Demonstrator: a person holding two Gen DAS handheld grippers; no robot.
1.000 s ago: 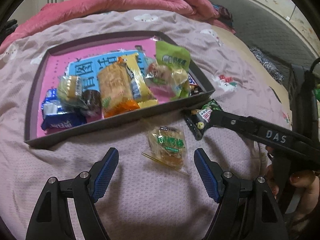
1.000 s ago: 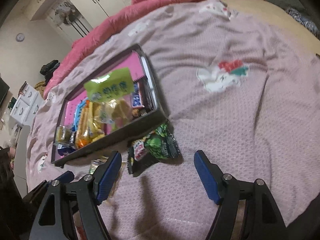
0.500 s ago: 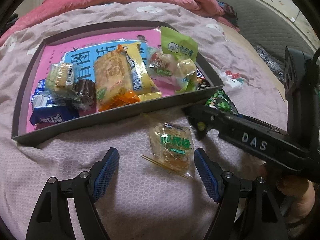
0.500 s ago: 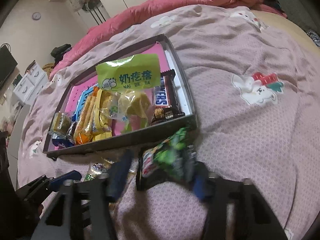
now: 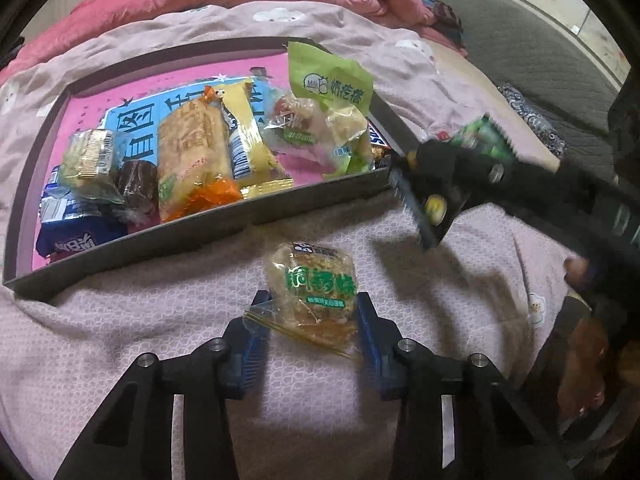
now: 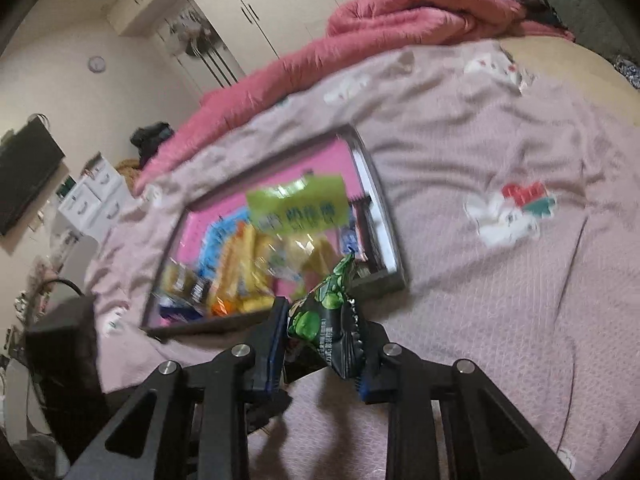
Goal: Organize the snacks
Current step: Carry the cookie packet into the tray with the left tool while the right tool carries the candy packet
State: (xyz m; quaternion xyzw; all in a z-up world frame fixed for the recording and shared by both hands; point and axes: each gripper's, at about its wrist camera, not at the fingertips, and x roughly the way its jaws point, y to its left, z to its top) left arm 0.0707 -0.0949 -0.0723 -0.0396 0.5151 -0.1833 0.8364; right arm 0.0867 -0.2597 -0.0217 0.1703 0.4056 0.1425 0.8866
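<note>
A clear-wrapped pastry with green lettering [image 5: 316,284] lies on the pink bedspread just in front of the dark tray [image 5: 200,232]. My left gripper [image 5: 312,306] is closing, its blue pads pressing on the pastry's two sides. My right gripper [image 6: 320,320] is also closing, and its pads pinch a green and black snack packet [image 6: 332,300] held clear of the bedspread by the tray's near right corner [image 6: 394,280]. In the left wrist view that gripper [image 5: 436,184] and its packet [image 5: 486,140] hover at the same corner. The tray holds several wrapped snacks.
A lime-green bag [image 5: 328,80] stands at the tray's right end beside a chocolate bar [image 5: 378,142]. A rumpled pink duvet [image 6: 400,28] lies behind the tray. Bare bedspread [image 6: 520,300] stretches to the right. A person's hand [image 5: 580,268] holds the right gripper.
The left jaws have closed from wide open onto the pastry. The right jaws closed on the green and black packet and lifted it off the bedspread toward the tray corner.
</note>
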